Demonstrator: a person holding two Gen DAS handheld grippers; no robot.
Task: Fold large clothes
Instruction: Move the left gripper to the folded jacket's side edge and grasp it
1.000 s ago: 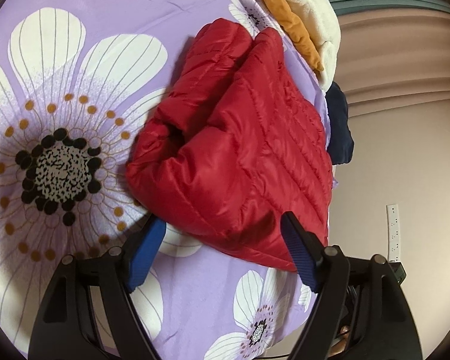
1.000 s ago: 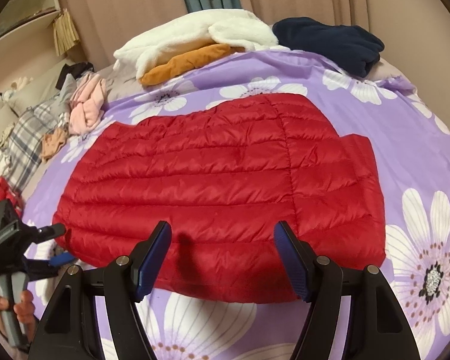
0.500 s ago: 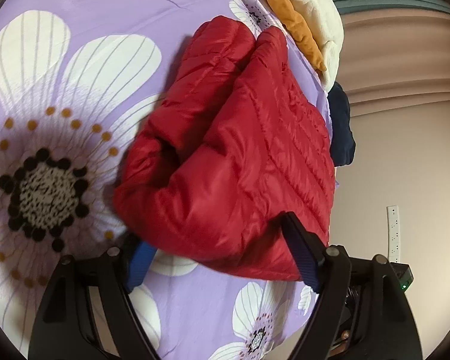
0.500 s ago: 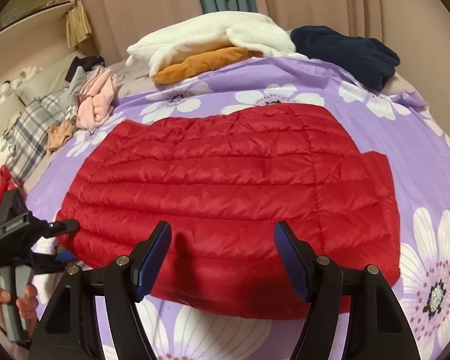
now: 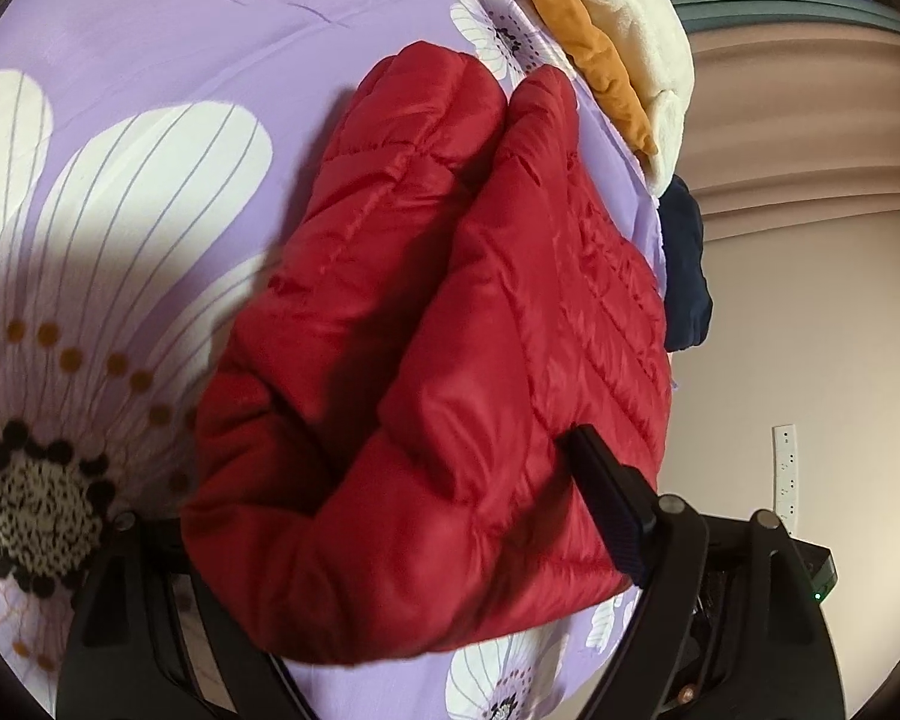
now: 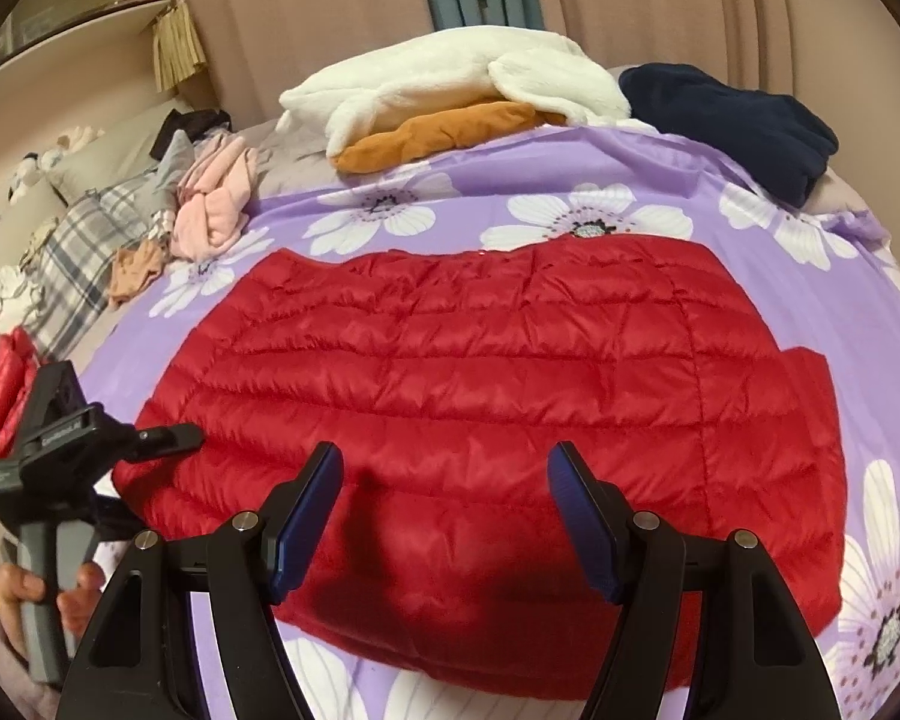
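Observation:
A red quilted puffer jacket (image 6: 480,396) lies spread flat on a purple flowered bedspread (image 6: 570,168). In the left wrist view its folded edge and sleeve (image 5: 438,360) fill the space between my left gripper's jaws. The left gripper (image 5: 390,540) stands wide around that edge; its left finger is hidden under the fabric and the right finger (image 5: 606,498) rests on top. The left gripper also shows in the right wrist view (image 6: 168,438) at the jacket's left edge. My right gripper (image 6: 444,516) is open and empty over the jacket's near hem.
A white fleece and an orange garment (image 6: 450,102) are piled at the bed's far side beside a navy garment (image 6: 732,120). Pink, plaid and other clothes (image 6: 210,204) lie at the far left. A wall with a power strip (image 5: 786,468) is past the bed's edge.
My left gripper has pushed forward onto the jacket's edge, so fabric now covers its left finger. My right gripper has moved closer over the near hem.

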